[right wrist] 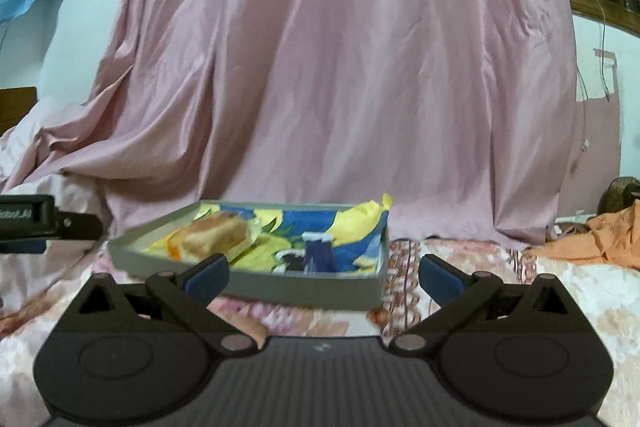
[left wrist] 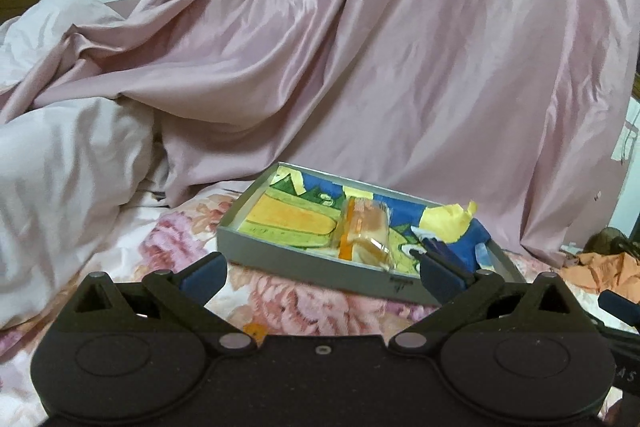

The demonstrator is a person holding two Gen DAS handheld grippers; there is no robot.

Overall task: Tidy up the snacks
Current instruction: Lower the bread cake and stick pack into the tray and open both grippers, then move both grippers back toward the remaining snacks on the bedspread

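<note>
A shallow grey box [left wrist: 280,259] with a blue, yellow and green lining lies on the flowered bedsheet. Inside it rests a clear-wrapped cake [left wrist: 364,231] with an orange stripe, and a small dark blue packet [left wrist: 440,247] lies at the box's right end. My left gripper [left wrist: 324,275] hangs open just in front of the box's near wall, holding nothing. In the right wrist view the same box [right wrist: 300,287] shows the cake [right wrist: 216,235] on the left and the blue packet [right wrist: 320,255] in the middle. My right gripper [right wrist: 324,277] is open and empty before the box.
A pink satin sheet [left wrist: 360,47] hangs behind the box. A pale duvet [left wrist: 68,167] is heaped on the left, and an orange cloth [right wrist: 600,239] lies on the right. The flowered bedsheet [right wrist: 580,307] spreads around the box. The left gripper's body [right wrist: 28,223] juts in at the left.
</note>
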